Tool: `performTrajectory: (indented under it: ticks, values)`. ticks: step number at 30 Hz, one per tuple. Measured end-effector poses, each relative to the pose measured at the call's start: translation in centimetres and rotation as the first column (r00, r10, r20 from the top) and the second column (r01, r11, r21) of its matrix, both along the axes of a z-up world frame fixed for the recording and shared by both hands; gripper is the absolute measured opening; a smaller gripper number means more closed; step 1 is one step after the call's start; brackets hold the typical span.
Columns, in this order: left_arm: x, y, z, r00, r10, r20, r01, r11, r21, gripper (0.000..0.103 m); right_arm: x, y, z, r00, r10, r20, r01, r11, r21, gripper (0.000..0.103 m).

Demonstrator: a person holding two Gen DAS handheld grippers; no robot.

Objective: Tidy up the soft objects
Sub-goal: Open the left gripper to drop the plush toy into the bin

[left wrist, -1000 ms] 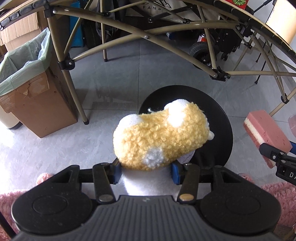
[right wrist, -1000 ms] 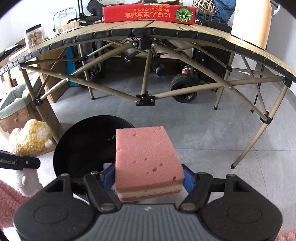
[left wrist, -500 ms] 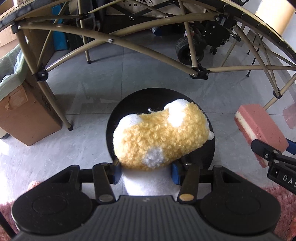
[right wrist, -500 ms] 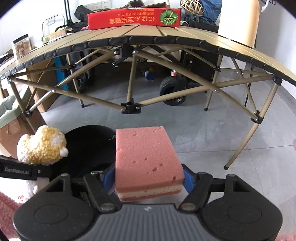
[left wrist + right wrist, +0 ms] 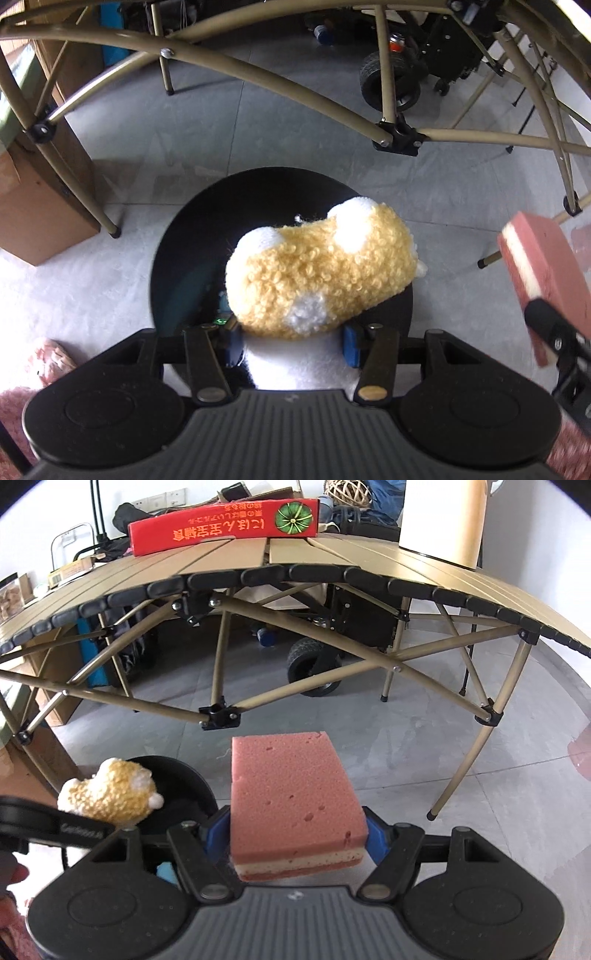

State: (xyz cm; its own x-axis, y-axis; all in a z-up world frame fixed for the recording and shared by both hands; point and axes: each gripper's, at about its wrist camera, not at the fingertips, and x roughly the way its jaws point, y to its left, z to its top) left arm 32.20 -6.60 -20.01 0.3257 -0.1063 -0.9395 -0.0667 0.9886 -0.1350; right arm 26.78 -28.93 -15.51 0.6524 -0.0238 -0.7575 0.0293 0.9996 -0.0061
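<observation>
The left tongs [image 5: 291, 341] are clamped on a soft toy [image 5: 321, 273], a curly yellow plush with white patches; the blue pads [image 5: 350, 345] press into its white underside from both sides, set moderately apart by the toy's bulk. The toy is held in the air over a round black bin [image 5: 184, 266] that stands on the grey tiled floor [image 5: 229, 133], and it covers the near right part of the bin's opening. A pink fluffy rug [image 5: 14, 406] shows at the near left and right corners of the left wrist view.

The right tongs [image 5: 295, 836] are clamped on a sponge [image 5: 291, 794], pink on top with a cream layer through the middle. The blue pads [image 5: 376, 840] grip its two long sides near the back end, and the sponge juts forward, level, above the floor. In the left wrist view the same sponge sits to the right of the bin, not over it. In the right wrist view the toy and the bin lie to the left of the sponge.

Beyond the bin stands a folding counter [image 5: 332, 554] with tan slats and crossed tan legs. On its far side lie a red box [image 5: 225, 526] and a pale cylinder [image 5: 443, 520]. A cardboard box [image 5: 33, 206] stands on the floor by the counter's left leg, and a black wheeled cart [image 5: 314, 668] sits under its far edge.
</observation>
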Motion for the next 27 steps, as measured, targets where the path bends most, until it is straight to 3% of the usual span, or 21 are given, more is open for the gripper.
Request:
performTrajectory:
  ticks: [11, 18, 20, 22, 27]
  values:
    - [1.8, -0.4, -3.0, 0.994, 0.060, -0.092, -0.062, 0.998, -0.012, 0.051, 1.7, 0.2, -0.9, 1.000, -0.023, -0.008, 0.023, 1.000, -0.017, 0.070]
    - [2.0, -0.4, -3.8, 0.992, 0.072, -0.101, -0.071, 0.997, 0.008, 0.053, 1.6, 0.3, -1.2, 1.000, -0.010, -0.018, 0.009, 1.000, -0.013, 0.070]
    - [2.1, -0.2, -4.1, 0.991, 0.076, -0.106, -0.075, 0.997, 0.013, 0.059, 1.5, 0.3, -1.2, 1.000, -0.006, -0.015, 0.006, 1.000, -0.013, 0.070]
    - [2.2, 0.1, -4.3, 0.990, 0.089, -0.112, -0.088, 0.996, 0.014, 0.076, 1.5, 0.2, -1.1, 1.000, -0.005, -0.011, 0.005, 1.000, -0.013, 0.070]
    - [2.3, 0.5, -4.3, 0.989, 0.102, -0.109, -0.101, 0.995, 0.009, 0.089, 1.4, 0.3, -1.0, 1.000, 0.002, -0.007, -0.002, 1.000, -0.013, 0.070]
